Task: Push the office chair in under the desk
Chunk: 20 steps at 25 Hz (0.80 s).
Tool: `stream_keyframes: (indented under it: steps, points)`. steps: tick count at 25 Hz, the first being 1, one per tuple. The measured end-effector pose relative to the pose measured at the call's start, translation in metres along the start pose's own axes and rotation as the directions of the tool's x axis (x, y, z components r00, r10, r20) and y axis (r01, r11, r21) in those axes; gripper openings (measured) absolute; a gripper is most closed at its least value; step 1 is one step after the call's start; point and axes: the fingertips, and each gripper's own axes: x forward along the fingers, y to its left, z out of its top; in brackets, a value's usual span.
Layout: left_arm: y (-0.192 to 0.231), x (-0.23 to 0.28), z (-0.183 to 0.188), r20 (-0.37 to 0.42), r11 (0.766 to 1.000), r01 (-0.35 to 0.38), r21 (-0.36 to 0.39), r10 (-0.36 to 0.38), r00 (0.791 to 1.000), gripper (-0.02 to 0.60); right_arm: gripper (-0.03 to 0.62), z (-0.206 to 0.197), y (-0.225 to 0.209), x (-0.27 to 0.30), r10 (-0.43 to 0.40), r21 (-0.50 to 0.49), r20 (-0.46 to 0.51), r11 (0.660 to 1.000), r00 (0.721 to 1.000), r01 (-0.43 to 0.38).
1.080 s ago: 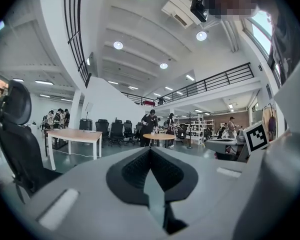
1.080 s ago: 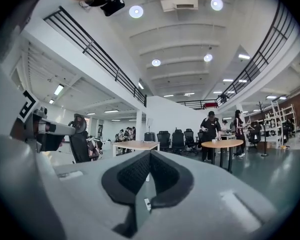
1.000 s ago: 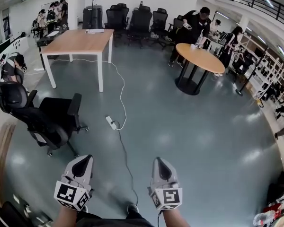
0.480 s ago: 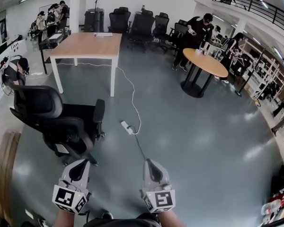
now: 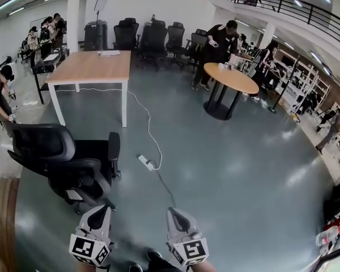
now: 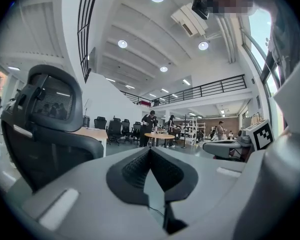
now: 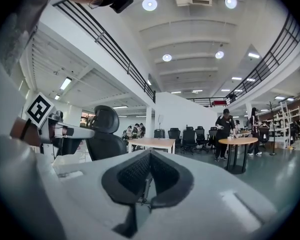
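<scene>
While the left claw [image 5: 104, 208] and right claw [image 5: 173, 212] hang closed, empty, short of the chair [image 5: 68, 163], this looks like the approach; next, contact it and push toward the surface [image 5: 90, 67].

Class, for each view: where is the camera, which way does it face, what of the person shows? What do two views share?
Head view: on the head, steeply down at the office chair; left claw and right claw show.
Left gripper view: on the left claw, level, beside the office chair; shut tips show.
Right gripper view: on the right claw, level, toward the desk; shut tips.
Gripper views share the round table.
</scene>
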Motion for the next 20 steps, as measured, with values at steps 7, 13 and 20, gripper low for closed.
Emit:
stream_keyframes:
  steps: [7,13,20]
  points:
    - [0.011,0.021,0.007,0.015,0.999,-0.054,-0.002,0.054,0.998,0.017,-0.009,-0.006,-0.023,0.028,0.014,0.040,0.005,0.999,1.000,-0.014]
    - [0.042,0.016,0.012,0.020,0.991,-0.132,0.009,0.132,0.991,0.017,-0.009,-0.005,-0.016,0.065,0.065,0.025,0.004,0.998,0.998,-0.065]
    - [0.141,-0.039,0.015,0.005,0.990,-0.139,0.030,0.139,0.990,0.017,-0.009,-0.006,0.070,0.103,0.017,0.039,0.008,0.999,1.000,-0.017]
